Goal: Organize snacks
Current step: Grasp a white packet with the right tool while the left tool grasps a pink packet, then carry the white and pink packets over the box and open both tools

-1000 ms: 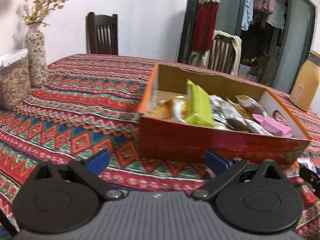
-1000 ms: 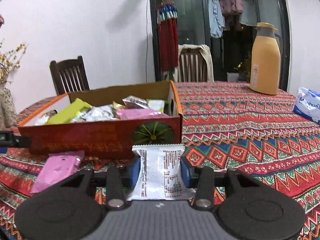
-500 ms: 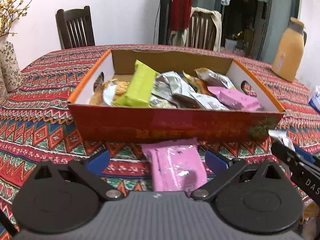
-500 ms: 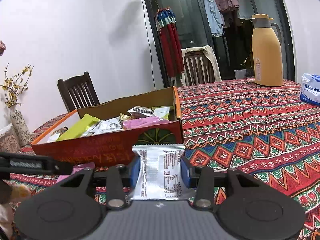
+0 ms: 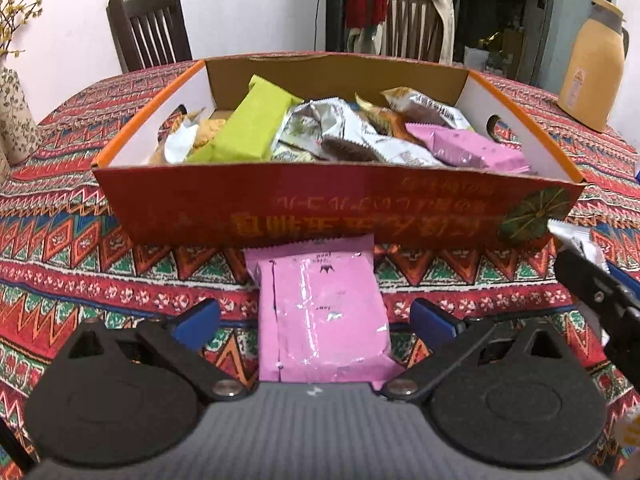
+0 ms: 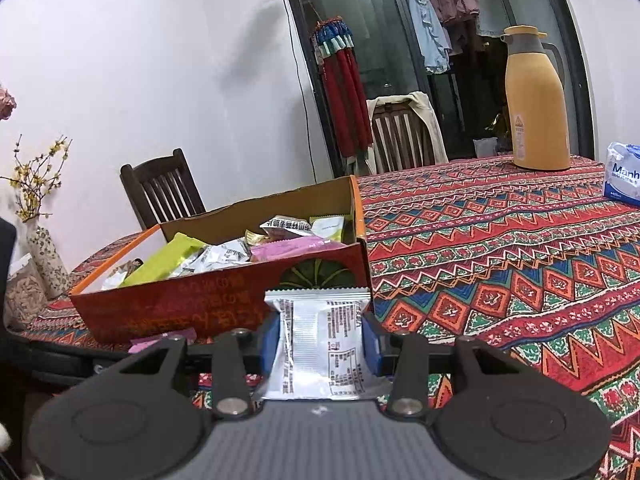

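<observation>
Pink snack packet (image 5: pixel 320 316) flat on the patterned tablecloth (image 5: pixel 80 248), long axis running from the left gripper (image 5: pixel 316 320) toward the red snack box (image 5: pixel 304 196), far end touching the box's front wall. Left jaws spread wide, 1 either side of the packet, clear of it. Right gripper (image 6: pixel 320 340) clamped on 1 white snack packet (image 6: pixel 320 344), held upright, top seam toward the box. 2 pink packets counted: 1 outside, 1 in the box (image 5: pixel 468 148). 1 green bar (image 5: pixel 252 124) inside, slanting away. 2 chairs.
</observation>
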A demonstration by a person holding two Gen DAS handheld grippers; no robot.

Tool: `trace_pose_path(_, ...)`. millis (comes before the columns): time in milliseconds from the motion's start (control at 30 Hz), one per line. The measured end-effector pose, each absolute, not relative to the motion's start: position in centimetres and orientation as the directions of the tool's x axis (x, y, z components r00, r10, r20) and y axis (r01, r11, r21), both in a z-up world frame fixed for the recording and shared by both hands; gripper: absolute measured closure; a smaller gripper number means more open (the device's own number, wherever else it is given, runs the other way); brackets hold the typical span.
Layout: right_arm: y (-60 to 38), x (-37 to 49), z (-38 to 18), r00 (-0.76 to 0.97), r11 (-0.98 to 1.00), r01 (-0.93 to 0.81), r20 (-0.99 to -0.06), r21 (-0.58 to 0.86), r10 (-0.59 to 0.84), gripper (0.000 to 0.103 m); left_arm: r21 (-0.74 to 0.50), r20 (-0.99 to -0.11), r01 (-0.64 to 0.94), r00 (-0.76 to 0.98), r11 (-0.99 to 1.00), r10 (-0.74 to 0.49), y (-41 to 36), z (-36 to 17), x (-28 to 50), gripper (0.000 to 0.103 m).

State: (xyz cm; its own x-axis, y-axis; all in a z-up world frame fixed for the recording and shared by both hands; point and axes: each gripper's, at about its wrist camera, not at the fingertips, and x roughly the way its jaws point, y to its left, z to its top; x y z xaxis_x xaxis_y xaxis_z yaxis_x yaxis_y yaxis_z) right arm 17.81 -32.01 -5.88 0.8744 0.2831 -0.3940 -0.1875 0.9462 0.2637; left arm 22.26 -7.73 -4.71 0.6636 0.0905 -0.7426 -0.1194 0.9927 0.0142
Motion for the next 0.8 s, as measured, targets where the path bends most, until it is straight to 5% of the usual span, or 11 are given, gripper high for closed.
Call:
trace_pose_path(100, -32.0, 17.9, -5.9, 0.873, 0.945, -0.19, -0.395, 0.265, 0.286, 0.061, 0.01, -0.741, -0.122, 0.665, 0.992, 0.089, -7.5, -4.9, 22.2, 0.012)
trace_pose_path(167, -32.0, 17.9, -5.9, 0.872, 0.944, -0.195, -0.394, 0.267, 0.291, 0.061, 0.009, -0.732, -0.115, 0.676, 0.993, 0.085, -7.5, -4.7, 21.9, 0.031)
trace_pose_path(233, -32.0, 17.9, -5.9, 0.871, 0.943, -0.2, -0.392, 0.267, 0.295, 0.061, -0.001, -0.725, -0.095, 0.686, 0.995, 0.065, -7.4, -4.4, 21.6, 0.04)
trace_pose_path(800, -31.7, 16.4, -5.3, 0.904, 0.942, -0.231, -0.305, 0.242, 0.3, 0.061, -0.083, -0.666, -0.051, 0.745, 0.995, -0.017, -5.1, -2.4, 18.0, 0.04)
